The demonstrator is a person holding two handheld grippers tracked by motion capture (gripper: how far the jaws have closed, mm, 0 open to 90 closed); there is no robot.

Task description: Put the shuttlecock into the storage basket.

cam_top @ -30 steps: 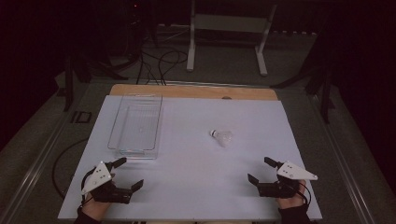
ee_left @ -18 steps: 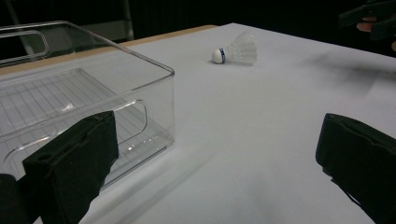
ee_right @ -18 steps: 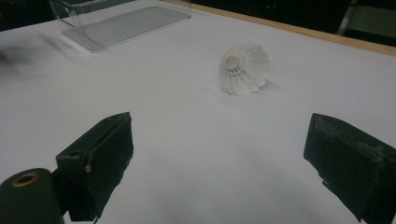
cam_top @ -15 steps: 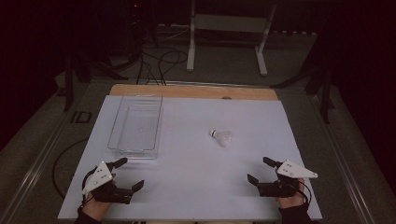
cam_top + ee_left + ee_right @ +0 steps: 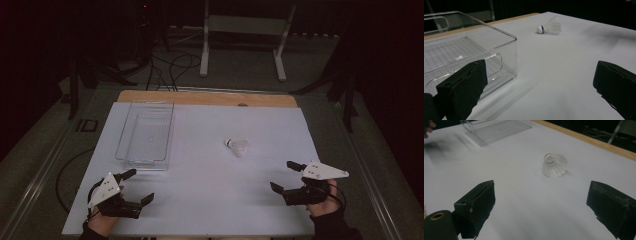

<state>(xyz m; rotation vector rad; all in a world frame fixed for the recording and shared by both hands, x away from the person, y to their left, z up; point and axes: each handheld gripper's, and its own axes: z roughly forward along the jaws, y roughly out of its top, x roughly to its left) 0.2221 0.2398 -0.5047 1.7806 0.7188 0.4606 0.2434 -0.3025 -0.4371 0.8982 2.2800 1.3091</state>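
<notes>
Your left gripper [image 5: 135,186] rests near the near left corner of the table [image 5: 210,210], jaws spread wide with nothing between them. Just beyond it the clear bin [image 5: 146,135] sits along the left side, its long side running toward the far edge; in the left gripper view its near wall stands just past the left jaw. Your right gripper [image 5: 287,176] lies near the near right corner, jaws also wide and empty. The shuttlecock [image 5: 238,146] lies on its side right of the table's middle, well apart from the bin, with its cork pointing toward the far left.
</notes>
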